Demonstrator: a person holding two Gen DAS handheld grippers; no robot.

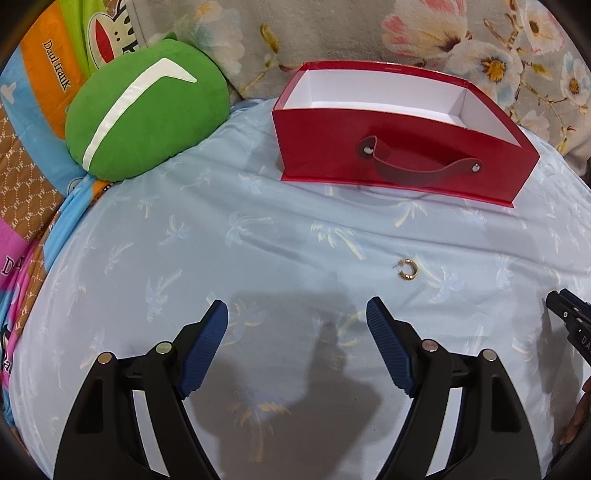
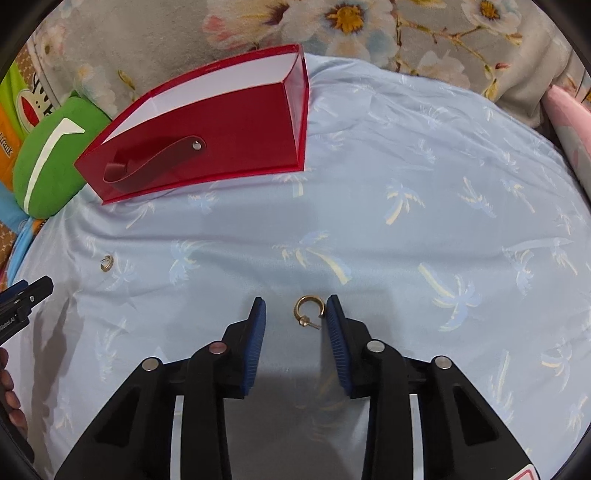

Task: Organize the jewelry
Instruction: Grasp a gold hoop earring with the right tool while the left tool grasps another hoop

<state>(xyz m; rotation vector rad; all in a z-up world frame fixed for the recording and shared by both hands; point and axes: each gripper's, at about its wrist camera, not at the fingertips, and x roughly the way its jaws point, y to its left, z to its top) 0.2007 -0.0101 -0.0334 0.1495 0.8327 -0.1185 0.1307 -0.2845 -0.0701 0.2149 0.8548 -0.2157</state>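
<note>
Two small gold hoop earrings lie on the pale blue sheet. One earring [image 2: 309,311] sits between the fingertips of my right gripper [image 2: 295,308], close against the right pad; the left pad stands off it, so the gripper is open. The other earring [image 1: 406,269] lies just ahead and right of my left gripper [image 1: 297,314], which is wide open over bare sheet. It also shows as the far-left earring [image 2: 107,263] in the right wrist view. A red box [image 1: 399,151] with a white inside and a strap handle stands open behind.
A green round cushion [image 1: 147,110] sits left of the box [image 2: 207,147]. Floral bedding [image 1: 369,33] and a patterned quilt [image 1: 33,122] border the sheet. The left gripper's tip [image 2: 26,295] shows at the right wrist view's left edge, the right gripper's tip [image 1: 569,314] at the left view's right edge.
</note>
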